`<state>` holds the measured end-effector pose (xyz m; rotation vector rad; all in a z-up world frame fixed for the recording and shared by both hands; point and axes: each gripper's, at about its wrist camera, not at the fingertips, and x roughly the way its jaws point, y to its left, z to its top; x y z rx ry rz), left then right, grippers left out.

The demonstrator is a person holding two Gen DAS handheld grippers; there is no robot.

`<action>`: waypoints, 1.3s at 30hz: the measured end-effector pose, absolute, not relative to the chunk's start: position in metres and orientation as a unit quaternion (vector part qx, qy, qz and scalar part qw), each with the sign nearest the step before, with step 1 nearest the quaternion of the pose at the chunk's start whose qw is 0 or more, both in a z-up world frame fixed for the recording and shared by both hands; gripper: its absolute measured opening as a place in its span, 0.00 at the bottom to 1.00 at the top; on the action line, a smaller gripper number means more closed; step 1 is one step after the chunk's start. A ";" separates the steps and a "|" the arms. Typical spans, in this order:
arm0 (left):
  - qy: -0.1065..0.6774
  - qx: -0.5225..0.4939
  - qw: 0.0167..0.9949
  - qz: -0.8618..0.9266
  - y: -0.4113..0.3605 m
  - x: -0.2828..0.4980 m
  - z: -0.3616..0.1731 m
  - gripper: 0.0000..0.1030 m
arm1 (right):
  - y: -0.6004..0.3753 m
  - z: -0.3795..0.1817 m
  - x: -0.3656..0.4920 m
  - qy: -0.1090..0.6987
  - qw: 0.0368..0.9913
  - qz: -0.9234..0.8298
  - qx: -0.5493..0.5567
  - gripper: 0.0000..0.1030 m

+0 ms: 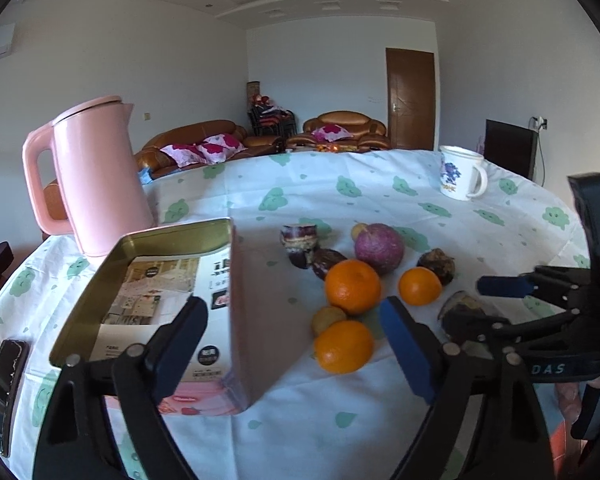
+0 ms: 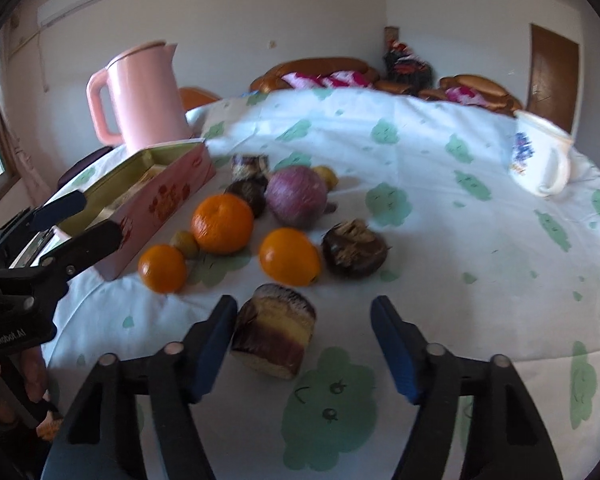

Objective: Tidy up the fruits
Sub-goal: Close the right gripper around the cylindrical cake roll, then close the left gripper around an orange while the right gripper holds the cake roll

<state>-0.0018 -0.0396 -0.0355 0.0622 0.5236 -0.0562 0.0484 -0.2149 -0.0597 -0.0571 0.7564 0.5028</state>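
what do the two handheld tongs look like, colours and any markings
Both tongs are black plastic with silver pivot pins and blue pads on the fingers. The left gripper body reads "GenRobot.AI" in white; the right gripper shows "DAS" lettering and a small green light.

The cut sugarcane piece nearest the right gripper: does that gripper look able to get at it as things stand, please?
Probably yes: the sugarcane piece lies between the open fingers of the right gripper, nothing blocking, though the pads do not press it yet.

Black tongs (image 2: 304, 344), blue pads (image 2: 394, 350), silver rivets

Cloud-print tablecloth (image 2: 440, 184) under pink kettle (image 2: 148, 96), tin (image 2: 168, 196), mug (image 2: 540, 156), scattered fruit (image 2: 222, 223).
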 end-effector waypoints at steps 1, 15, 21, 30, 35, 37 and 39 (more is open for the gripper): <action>0.264 0.033 0.963 -0.033 -0.042 -0.001 -0.037 0.78 | -0.215 -0.061 0.049 0.372 0.895 0.246 -0.026 0.61; 0.319 0.059 0.943 -0.069 -0.067 0.014 -0.053 0.57 | -0.215 -0.062 0.048 0.373 0.894 0.249 -0.019 0.38; 0.354 0.059 0.930 -0.079 -0.070 0.026 -0.059 0.46 | -0.218 -0.060 0.048 0.367 0.896 0.250 -0.008 0.38; 0.372 0.043 0.924 -0.083 -0.064 0.031 -0.064 0.41 | -0.219 -0.059 0.047 0.358 0.898 0.256 -0.007 0.38; 0.361 0.031 0.928 -0.087 -0.060 0.029 -0.061 0.41 | -0.221 -0.057 0.043 0.346 0.902 0.259 -0.005 0.38; 0.353 0.027 0.931 -0.088 -0.058 0.027 -0.060 0.41 | -0.220 -0.057 0.042 0.341 0.904 0.259 -0.006 0.38; 0.347 0.022 0.934 -0.088 -0.056 0.025 -0.059 0.41 | -0.220 -0.056 0.041 0.336 0.906 0.259 -0.008 0.38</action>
